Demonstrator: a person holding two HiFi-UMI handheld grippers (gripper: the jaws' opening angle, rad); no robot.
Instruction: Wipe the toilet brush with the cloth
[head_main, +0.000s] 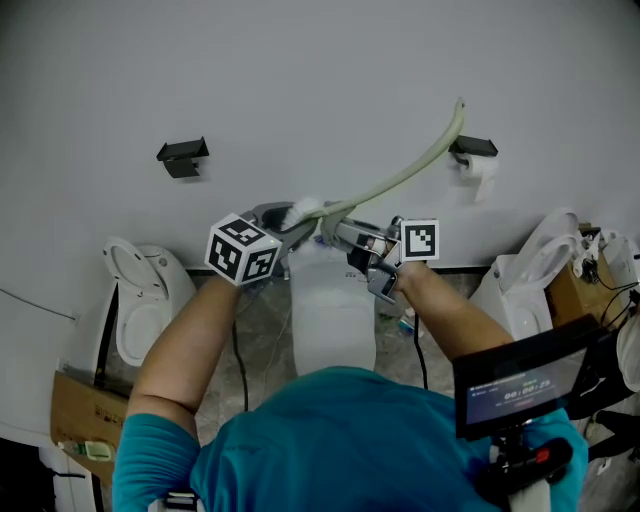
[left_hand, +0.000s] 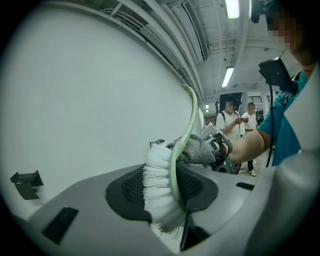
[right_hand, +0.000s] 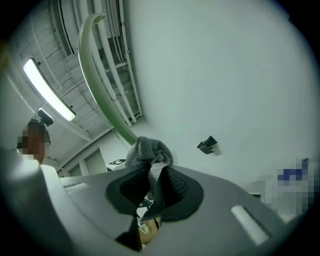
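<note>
– Grey knitted cloth (right_hand: 147, 152) first: where have we got it? In our right gripper (right_hand: 155, 186) view it looks pinched between the jaws, bunched end poking out past the tips.

– Yep, our right gripper is closed on it, and a strip of the knit runs down between the black pads. The bunch sits right up against the pale green curved handle of the white-bristled toilet brush (left_hand: 157, 185), just above the bristle head.

– And the brush itself?

– Our left gripper (left_hand: 166, 194) has that. Its jaws are clamped on the bristle head, so the white bristles sit squashed between the pads and fan out to the left in that gripper's view, with the green spine on their right. The handle arcs up and away from the jaws, past the cloth.

– So we're holding the two grippers nose to nose?

– Pretty much. In the head view they meet tip to tip in front of the plain light grey wall (head_main: 300, 80), the left one coming in from the left and the right one from the right. The handle sweeps up to the right above our right gripper, and its end is near the black wall bracket (head_main: 472, 148) with the white paper roll (head_main: 483, 172) under it. A white toilet (head_main: 330, 310) stands right below our hands.
</note>
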